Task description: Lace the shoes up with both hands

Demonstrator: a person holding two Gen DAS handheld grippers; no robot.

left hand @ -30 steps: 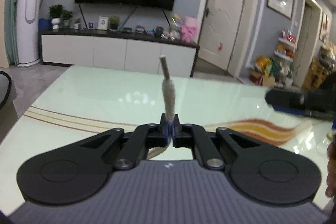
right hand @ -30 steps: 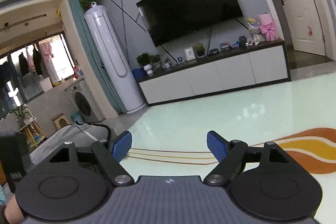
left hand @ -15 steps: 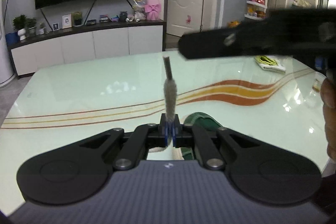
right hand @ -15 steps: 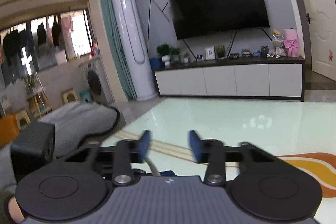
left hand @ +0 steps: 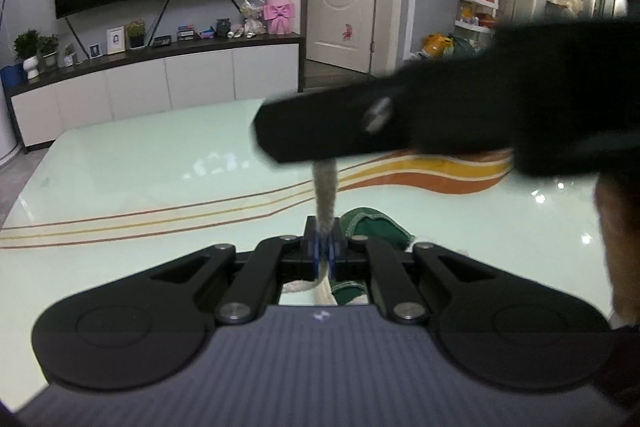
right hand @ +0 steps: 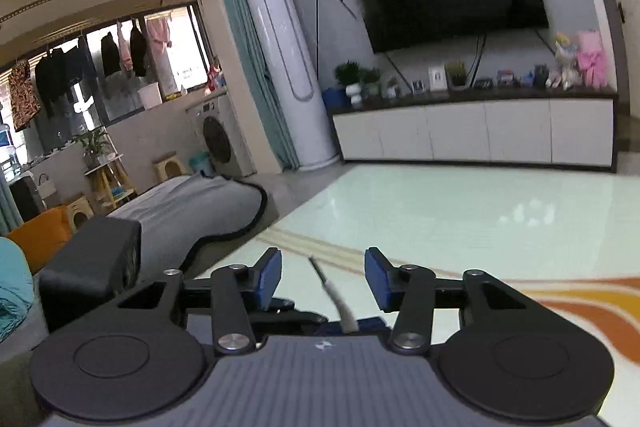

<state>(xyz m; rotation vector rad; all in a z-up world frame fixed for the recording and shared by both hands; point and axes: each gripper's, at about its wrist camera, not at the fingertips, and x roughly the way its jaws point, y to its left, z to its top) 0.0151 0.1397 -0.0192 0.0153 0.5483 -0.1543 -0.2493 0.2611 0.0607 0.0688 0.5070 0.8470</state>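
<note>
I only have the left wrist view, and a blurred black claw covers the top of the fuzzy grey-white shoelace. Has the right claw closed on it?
Observer: No. In the right wrist view the right claw is open, with its blue pads well apart.
Operator: Where is the lace end, then?
Observer: The fuzzy grey-white shoelace rises between those pads, and its dark tip touches neither of them.

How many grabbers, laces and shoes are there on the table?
Hand-held grippers: 2, left and right
Laces: 1
Shoes: 1, green, mostly hidden
Total: 4
</note>
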